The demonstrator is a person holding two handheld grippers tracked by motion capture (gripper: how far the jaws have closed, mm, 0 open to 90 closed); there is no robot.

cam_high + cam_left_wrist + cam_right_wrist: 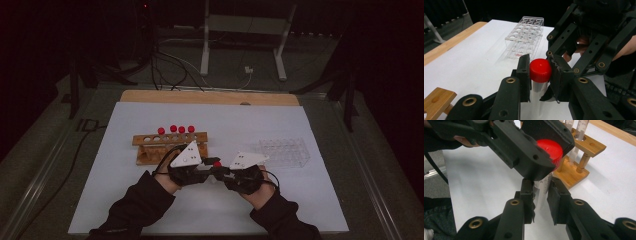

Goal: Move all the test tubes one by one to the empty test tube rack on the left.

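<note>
Two hand-held grippers meeting over the white desk (300, 210), near its front middle. Between them, one clear tube (543, 188) with a red cap (540, 70), held upright just above the white sheet.

Left hand-held gripper (540, 75): clenched on the red cap, one black pad on each side of it, both touching. Seen from the right gripper view as a big black block wrapped around the cap, up above.

Right hand-held gripper (541, 202): clenched on the clear body of the same tube, lower down, under the cap. Pads pressed on both sides of the tube (printed marks just visible on its side).

From the high view: left hand-held gripper (197, 170) and right hand-held gripper (227, 172) nose to nose, a grey three-cornered plate on top of each, the red cap (217, 163) a small dot between them. Dark sleeves coming in from the bottom.

Just behind the left hand, a wooden rack (170, 145) with four more red-capped tubes (176, 129) standing in its right-hand holes, empty holes to the left. Off to the right, well apart from the wooden one, a clear plastic rack (284, 151), lying flat on the desk, no tubes in it.

Beyond the desk, dim floor with cables and a pale metal stand (245, 30).
</note>
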